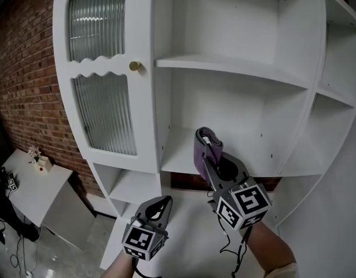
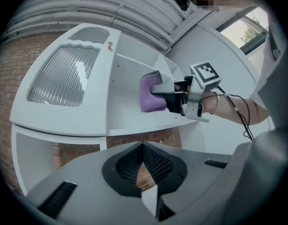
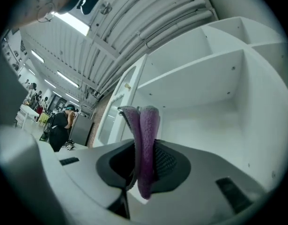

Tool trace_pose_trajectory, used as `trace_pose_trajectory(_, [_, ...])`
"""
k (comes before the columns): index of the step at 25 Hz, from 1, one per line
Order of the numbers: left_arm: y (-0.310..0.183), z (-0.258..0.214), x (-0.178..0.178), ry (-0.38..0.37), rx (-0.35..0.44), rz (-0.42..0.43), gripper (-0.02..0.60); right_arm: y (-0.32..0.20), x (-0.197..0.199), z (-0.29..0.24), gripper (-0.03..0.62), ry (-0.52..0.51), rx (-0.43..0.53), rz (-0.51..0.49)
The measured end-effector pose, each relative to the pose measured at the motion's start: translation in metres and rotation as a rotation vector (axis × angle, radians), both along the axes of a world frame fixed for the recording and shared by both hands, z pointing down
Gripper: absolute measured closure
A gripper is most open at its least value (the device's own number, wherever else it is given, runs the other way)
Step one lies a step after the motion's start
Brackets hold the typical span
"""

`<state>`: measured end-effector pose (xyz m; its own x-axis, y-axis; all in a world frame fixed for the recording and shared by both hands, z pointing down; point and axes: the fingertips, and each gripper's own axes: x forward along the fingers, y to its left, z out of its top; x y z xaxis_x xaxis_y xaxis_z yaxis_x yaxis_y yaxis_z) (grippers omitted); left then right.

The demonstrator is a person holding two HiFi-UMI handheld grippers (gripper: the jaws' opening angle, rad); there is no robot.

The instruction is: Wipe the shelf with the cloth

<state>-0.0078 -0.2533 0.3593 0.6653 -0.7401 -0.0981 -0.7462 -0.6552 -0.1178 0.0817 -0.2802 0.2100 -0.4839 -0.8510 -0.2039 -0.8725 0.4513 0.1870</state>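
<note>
A folded purple cloth (image 1: 205, 149) stands up from my right gripper (image 1: 211, 155), which is shut on it just in front of the middle shelf (image 1: 180, 158) of the white cabinet. In the right gripper view the cloth (image 3: 144, 144) hangs pinched between the jaws, facing the shelf bay. The left gripper view shows the cloth (image 2: 151, 96) at the shelf's front edge. My left gripper (image 1: 162, 202) is lower and to the left, jaws together with nothing between them, pointing up at the cabinet.
The cabinet has a ribbed glass door (image 1: 103, 112) with a brass knob (image 1: 134, 66) at the left, an upper shelf (image 1: 235, 69) and side shelves (image 1: 337, 94) at the right. A brick wall (image 1: 24, 80) and a small white table (image 1: 30, 181) lie to the left.
</note>
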Motion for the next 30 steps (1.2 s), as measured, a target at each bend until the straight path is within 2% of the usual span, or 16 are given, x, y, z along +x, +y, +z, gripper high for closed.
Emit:
trace_pose_trajectory(4, [-0.009, 0.007, -0.008, -0.008, -0.007, 0.005, 0.577, -0.053, -0.015, -0.038, 0.52, -0.016, -0.01, 0.022])
trace_pose_trajectory(10, [-0.025, 0.016, -0.018, -0.02, -0.02, 0.001, 0.577, -0.136, -0.022, -0.075, 0.519, -0.029, -0.018, 0.126])
trace_pose_trajectory(16, [-0.039, 0.027, -0.03, -0.008, -0.049, -0.011, 0.577, -0.185, -0.036, -0.105, 0.519, -0.033, -0.01, 0.155])
trace_pose_trajectory(22, [-0.055, 0.037, -0.036, -0.014, -0.065, -0.013, 0.577, -0.242, -0.034, -0.125, 0.519, -0.026, -0.039, 0.23])
trace_pose_trajectory(26, [-0.065, 0.04, -0.044, -0.012, -0.073, -0.025, 0.577, -0.26, -0.04, -0.127, 0.519, -0.023, -0.038, 0.227])
trace_pose_trajectory(30, [-0.07, 0.043, -0.045, -0.015, -0.082, -0.025, 0.577, -0.26, -0.055, -0.127, 0.519, 0.008, -0.04, 0.172])
